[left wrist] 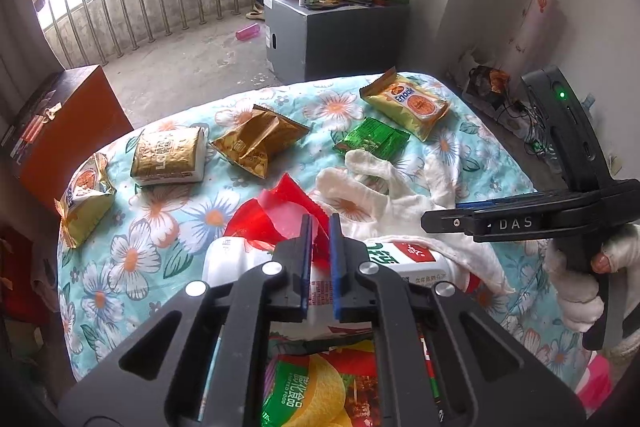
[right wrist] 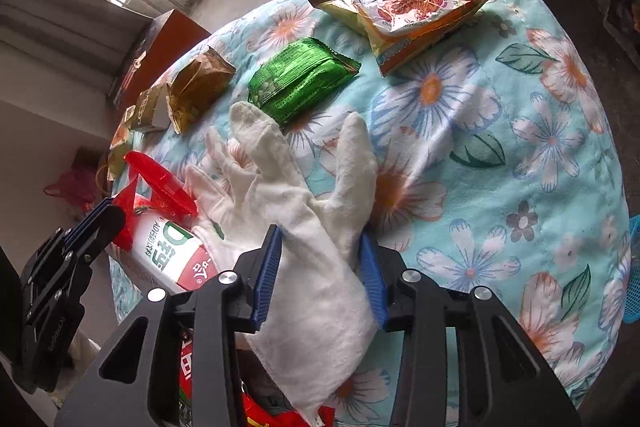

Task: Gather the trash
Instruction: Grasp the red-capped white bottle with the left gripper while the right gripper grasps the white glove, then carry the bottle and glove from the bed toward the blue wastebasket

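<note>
A: What is the biggest thing in view?

B: The floral quilt (right wrist: 500,155), which fills most of both views. It covers a surface I cannot identify. All the trash lies on it.

A: And next in size?

B: A white cloth glove (right wrist: 304,211) in the lower centre of the right wrist view. Its long axis runs from the cuff at the bottom up to fingers pointing at the upper left. The right gripper (right wrist: 326,277) is clamped on it near the cuff, both blue pads pressing the cloth.

A: The wrappers?

B: An orange snack bag (right wrist: 404,11) sits at the top of that view, its long axis running left to right, the serrated end at the left. Below and left of it lies a green packet (right wrist: 300,83), tilted, its long axis rising to the right, and touching the glove's fingertips. In the left wrist view a gold bag (left wrist: 256,141), a gold box (left wrist: 170,157) and a yellow bag (left wrist: 86,199) stretch from the centre toward the left edge.

A: The left gripper?

B: The left gripper (left wrist: 321,253), in the lower centre of its view, is pinched on a red plastic bag (left wrist: 276,211), with only the thin film between the pads. A white bottle (left wrist: 400,259) lies just behind it, long axis left to right across the frame.
</note>
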Demonstrator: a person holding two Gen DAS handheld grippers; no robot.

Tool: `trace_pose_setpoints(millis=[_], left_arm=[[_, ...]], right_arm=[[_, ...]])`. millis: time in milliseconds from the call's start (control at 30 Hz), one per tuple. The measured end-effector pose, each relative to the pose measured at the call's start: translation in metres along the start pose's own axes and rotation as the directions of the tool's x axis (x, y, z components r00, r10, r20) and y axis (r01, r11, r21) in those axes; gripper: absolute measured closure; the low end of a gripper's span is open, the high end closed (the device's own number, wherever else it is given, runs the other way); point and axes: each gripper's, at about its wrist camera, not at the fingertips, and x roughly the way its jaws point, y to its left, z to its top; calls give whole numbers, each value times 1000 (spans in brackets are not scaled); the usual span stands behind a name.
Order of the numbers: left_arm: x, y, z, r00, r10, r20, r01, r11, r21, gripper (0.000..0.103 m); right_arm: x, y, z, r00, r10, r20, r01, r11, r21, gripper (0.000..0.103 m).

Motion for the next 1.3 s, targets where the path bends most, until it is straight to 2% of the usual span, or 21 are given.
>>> trace_pose_setpoints(millis=[33, 100, 200, 533, 733, 1067, 1300], left_arm=[[-2, 0, -1, 1000, -1, 4, 1, 1000, 1, 98], [-7, 1, -2, 1000, -4, 13, 4, 1000, 0, 99], [-15, 4, -5, 1000, -15, 26, 15, 1000, -18, 102], [-55, 14, -10, 992, -59, 111, 67, 995, -76, 103], [-83, 11, -10, 984, -65, 167, 79, 994, -78, 103], [-124, 2, -13, 970, -98, 222, 117, 990, -76, 103], [-154, -18, -21, 962, -127, 241, 141, 989, -41, 103]], right_arm=[[3, 3, 0, 1000, 0, 3, 0, 1000, -2, 77], [0, 5, -2, 1000, 10, 11, -10, 1000, -4, 91], [-9, 9, -4, 999, 22, 37, -21, 999, -25, 95], [-71, 17, -8, 982, 92, 163, -82, 994, -67, 97], [-110, 14, -17, 967, 116, 229, -101, 992, -78, 97], [-152, 11, -40, 945, 150, 291, -130, 988, -89, 97], [-182, -1, -66, 926, 199, 321, -179, 980, -89, 97]])
